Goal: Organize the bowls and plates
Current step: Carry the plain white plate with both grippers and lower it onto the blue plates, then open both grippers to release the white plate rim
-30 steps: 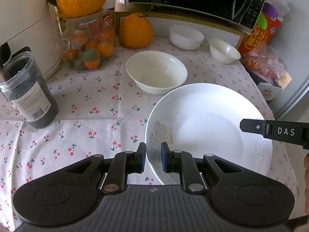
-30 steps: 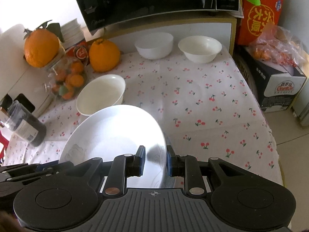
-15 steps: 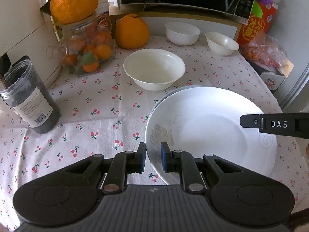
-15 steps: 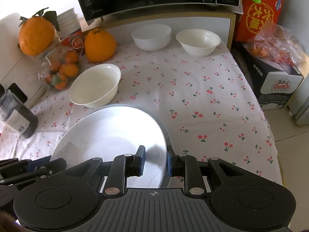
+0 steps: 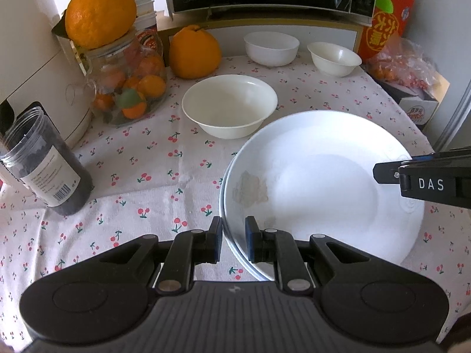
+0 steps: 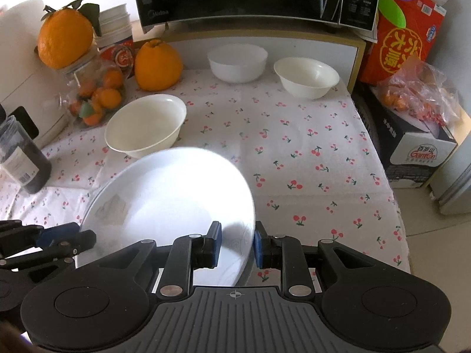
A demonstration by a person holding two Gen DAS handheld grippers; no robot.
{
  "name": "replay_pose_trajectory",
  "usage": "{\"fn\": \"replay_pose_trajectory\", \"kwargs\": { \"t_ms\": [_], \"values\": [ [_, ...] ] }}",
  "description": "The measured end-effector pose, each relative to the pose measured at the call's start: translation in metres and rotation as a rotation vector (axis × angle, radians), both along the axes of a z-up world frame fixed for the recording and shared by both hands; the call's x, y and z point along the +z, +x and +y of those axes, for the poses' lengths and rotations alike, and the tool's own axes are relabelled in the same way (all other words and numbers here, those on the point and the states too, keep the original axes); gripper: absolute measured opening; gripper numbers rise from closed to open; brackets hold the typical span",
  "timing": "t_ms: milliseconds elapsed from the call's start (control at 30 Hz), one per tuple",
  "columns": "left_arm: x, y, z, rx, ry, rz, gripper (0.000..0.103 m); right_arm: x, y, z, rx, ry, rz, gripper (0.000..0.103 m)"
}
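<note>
A wide, glossy white ceramic plate (image 5: 323, 182) with a faint grey motif near its rim is held just above the cherry-printed cotton tablecloth (image 5: 132, 176), tilted slightly. Its near-left rim is clamped between the blue rubber pads of the black plastic left gripper (image 5: 233, 242), and its opposite rim is pinched by the matching right gripper (image 6: 238, 244). A second rim edge is seen just beneath the plate on its left side, though whether that is another plate cannot be told. Three smooth round bowls are counted on the cloth: a large cream bowl (image 5: 229, 106) just beyond the plate, and a white bowl (image 5: 271, 48) and a small cream bowl (image 5: 334, 58) side by side by the back wall. Two large dimpled oranges are seen, one (image 5: 195, 52) on the cloth and one (image 5: 100, 8) atop a clear glass jar (image 5: 129, 82) of small citrus.
</note>
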State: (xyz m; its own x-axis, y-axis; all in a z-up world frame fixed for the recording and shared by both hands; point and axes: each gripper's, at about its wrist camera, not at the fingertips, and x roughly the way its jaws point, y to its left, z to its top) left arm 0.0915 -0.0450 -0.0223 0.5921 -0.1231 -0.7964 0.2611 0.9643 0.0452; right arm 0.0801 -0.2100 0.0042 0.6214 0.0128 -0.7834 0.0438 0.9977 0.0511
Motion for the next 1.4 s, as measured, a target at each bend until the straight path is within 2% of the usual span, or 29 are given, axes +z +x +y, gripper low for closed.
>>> {"fn": "replay_pose_trajectory", "kwargs": {
  "t_ms": [300,500,733,800,867,933,1067,1133,1200,1400],
  "values": [
    [0.000,0.000,0.000,0.002,-0.005,0.003,0.015,0.000,-0.001,0.002,0.018,-0.014,0.002,0.025],
    [0.001,0.004,0.007,0.024,-0.069,0.036,0.017,0.002,0.000,-0.004,0.024,0.012,0.027,0.025],
    [0.002,0.005,0.007,0.025,-0.090,0.051,0.019,0.003,-0.001,-0.010,0.024,0.038,0.040,0.027],
    [0.002,0.006,0.007,0.023,-0.099,0.059,0.025,0.004,-0.002,-0.011,0.028,0.054,0.040,0.035],
    [0.002,0.006,0.008,0.027,-0.110,0.067,0.027,0.006,-0.003,-0.012,0.027,0.059,0.035,0.041],
    [0.001,0.008,0.007,0.023,-0.117,0.083,0.036,0.007,-0.003,-0.012,0.027,0.057,0.034,0.052],
    [0.001,0.008,0.008,0.024,-0.129,0.091,0.052,0.008,-0.003,-0.014,0.020,0.067,0.036,0.061],
    [0.002,0.008,0.007,0.024,-0.133,0.089,0.061,0.009,-0.003,-0.016,0.011,0.069,0.034,0.070],
    [0.003,0.009,0.007,0.028,-0.135,0.085,0.071,0.010,-0.003,-0.017,0.003,0.072,0.028,0.075],
    [0.009,0.014,0.004,0.065,-0.144,0.078,0.090,0.017,-0.002,-0.025,-0.036,0.071,-0.007,0.087]
  ]
}}
